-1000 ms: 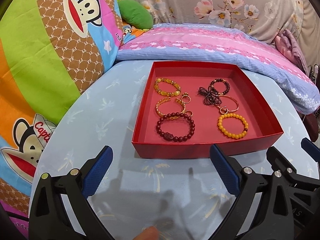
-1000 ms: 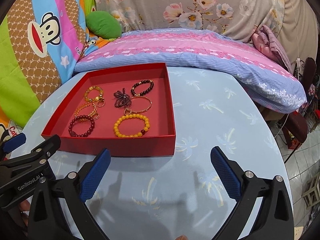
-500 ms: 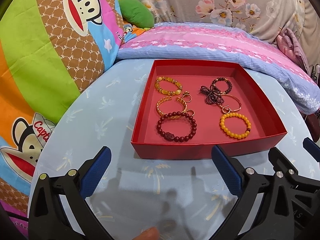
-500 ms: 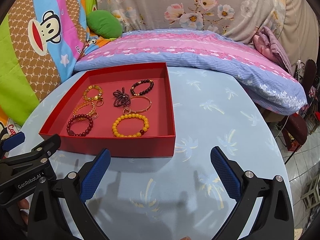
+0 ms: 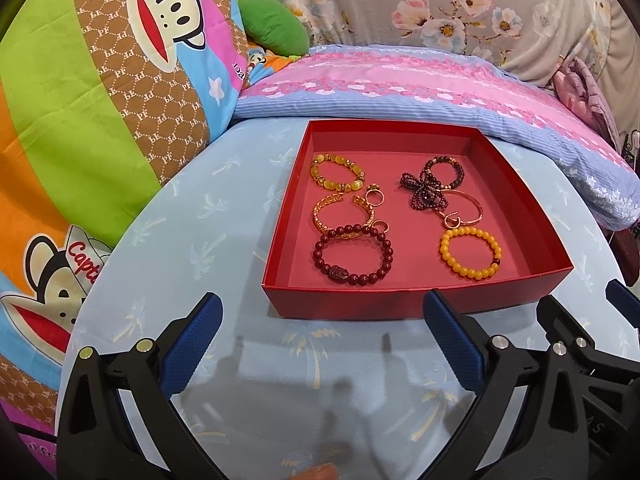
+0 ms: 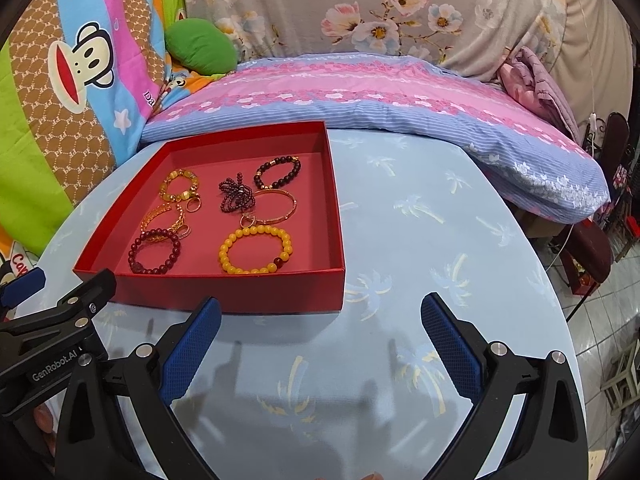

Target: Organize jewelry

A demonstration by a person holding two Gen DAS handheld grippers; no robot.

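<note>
One red tray (image 5: 400, 304) sits on the light blue table (image 5: 192, 248), and all the jewelry lies inside it. Count of contents: seven bracelets and three small rings.

Left column, far to near: a yellow-and-gold beaded bracelet (image 5: 337, 171), an open gold cuff (image 5: 344, 213), and a dark red bead bracelet (image 5: 353, 255) whose far edge overlaps the cuff. Two gold rings lie beside the cuff, one at its far end (image 5: 375, 197) and one at its near end (image 5: 381, 226).

Right column, far to near: a dark bead bracelet (image 5: 445, 172), a tangled coil of small dark red beads (image 5: 426, 192), a thin rose-gold bangle (image 5: 464, 208) with one ring (image 5: 452, 220) touching its near edge, and a yellow bead bracelet (image 5: 470, 254).

The left gripper (image 5: 322, 340) hovers over bare table just short of the tray's near wall, fingers wide apart and holding nothing. The right gripper (image 6: 320, 340) hovers likewise, spread wide and empty, near the tray's near right corner.

Only the right wrist view shows the table's right half, a tiled floor (image 6: 600, 320) beyond its edge, and the "GenRobot.AI" marking on the left gripper. Only the left wrist view shows the cartoon monkey bedding (image 5: 80, 140) at large.
</note>
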